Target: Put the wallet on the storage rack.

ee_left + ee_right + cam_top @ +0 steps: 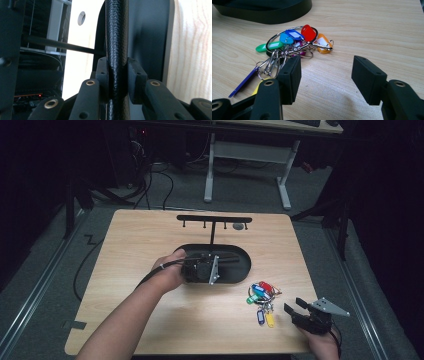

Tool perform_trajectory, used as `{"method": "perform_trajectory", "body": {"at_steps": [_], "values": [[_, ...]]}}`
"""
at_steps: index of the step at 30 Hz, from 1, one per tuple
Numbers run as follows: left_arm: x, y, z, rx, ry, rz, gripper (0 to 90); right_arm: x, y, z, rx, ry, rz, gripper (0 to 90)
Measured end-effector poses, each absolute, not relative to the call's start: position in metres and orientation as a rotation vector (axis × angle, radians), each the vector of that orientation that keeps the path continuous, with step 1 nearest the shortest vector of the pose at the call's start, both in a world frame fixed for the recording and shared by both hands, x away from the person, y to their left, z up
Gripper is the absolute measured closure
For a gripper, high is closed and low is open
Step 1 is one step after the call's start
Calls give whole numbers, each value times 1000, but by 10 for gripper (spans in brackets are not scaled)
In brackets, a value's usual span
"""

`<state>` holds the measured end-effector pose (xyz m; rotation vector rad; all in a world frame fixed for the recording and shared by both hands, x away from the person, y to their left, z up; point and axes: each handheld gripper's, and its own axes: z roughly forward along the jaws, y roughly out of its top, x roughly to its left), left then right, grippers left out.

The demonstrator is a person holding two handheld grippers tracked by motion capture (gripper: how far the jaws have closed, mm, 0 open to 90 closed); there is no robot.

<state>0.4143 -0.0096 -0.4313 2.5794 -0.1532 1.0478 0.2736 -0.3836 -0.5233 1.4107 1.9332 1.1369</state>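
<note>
pebbled black strap [117, 50] — glossy key tags [294, 40]

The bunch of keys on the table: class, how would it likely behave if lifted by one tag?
The bunch of keys would probably dangle and swing, since its coloured tags hang on loose rings and clips. It likely sags and jingles rather than staying rigid. The smooth plastic tags may slip between the right tool's open pads.

Dim lab or office, wooden bench [150, 235] on grey carpet [240, 195], white desk frame [250, 155] behind, floor cables [155, 180], floor rails [45, 275]
</note>
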Motion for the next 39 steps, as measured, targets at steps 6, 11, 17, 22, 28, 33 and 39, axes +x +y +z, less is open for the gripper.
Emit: {"method": "perform_trajectory", "body": {"at_steps": [6, 11, 17, 22, 28, 33, 39], "values": [[426, -14, -442, 2581, -163, 1038, 743, 273, -383, -523, 1413, 1934, 1144, 413], [438, -12, -452, 2600, -162, 1039, 743, 273, -384, -524, 1419, 1933, 1149, 413], [449, -11, -455, 2590, -164, 1050, 743, 272, -384, -524, 1419, 1934, 1158, 413], [458, -11, -464, 2599, -156, 1036, 742, 272, -383, -524, 1418, 1934, 1159, 413], [463, -12, -471, 2594, -159, 1041, 739, 272, -385, -525, 1428, 1934, 1162, 414], [463, -15, -476, 2618, -156, 1028, 738, 272, -385, -525, 1427, 1934, 1165, 414], [458, -19, -478, 2657, -130, 991, 703, 272, -384, -524, 1424, 1933, 1166, 413]]}}
